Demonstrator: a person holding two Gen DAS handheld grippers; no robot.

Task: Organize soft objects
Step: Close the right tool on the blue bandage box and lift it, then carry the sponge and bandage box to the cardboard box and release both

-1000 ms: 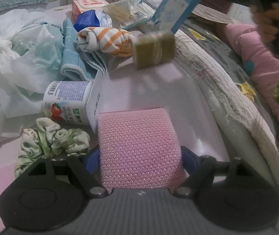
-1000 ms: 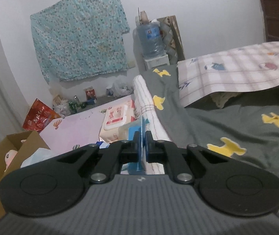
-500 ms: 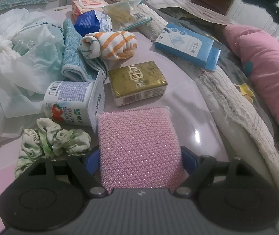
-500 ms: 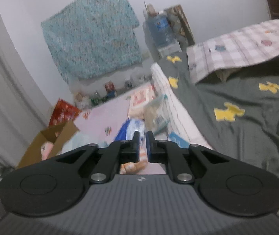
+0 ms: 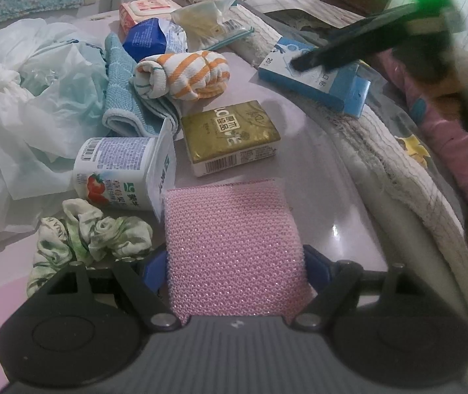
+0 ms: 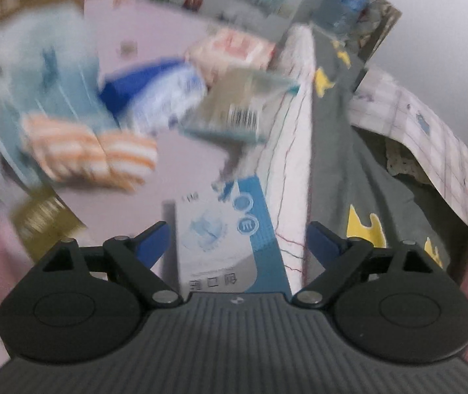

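Note:
A pink mesh sponge sits between the blue pads of my left gripper, which is shut on it just above the pale pink surface. My right gripper hangs over a blue-and-white flat pack with its jaws opening wide; the pads do not touch the pack. In the left wrist view one of the right gripper's dark fingers crosses that blue pack. An orange-striped rolled cloth, a teal cloth and a green-white scrunchie lie nearby.
A gold tissue pack and a tipped yogurt cup lie ahead of the sponge. White plastic bags fill the left. A blue pouch, a wipes pack and a clear bag sit at the back. A rolled mat edge borders the right.
The blue pack and gold pack, in the air a second ago, now lie on the surface. My right gripper has dropped over the blue pack, rolled, and spread its jaws. The left has not moved.

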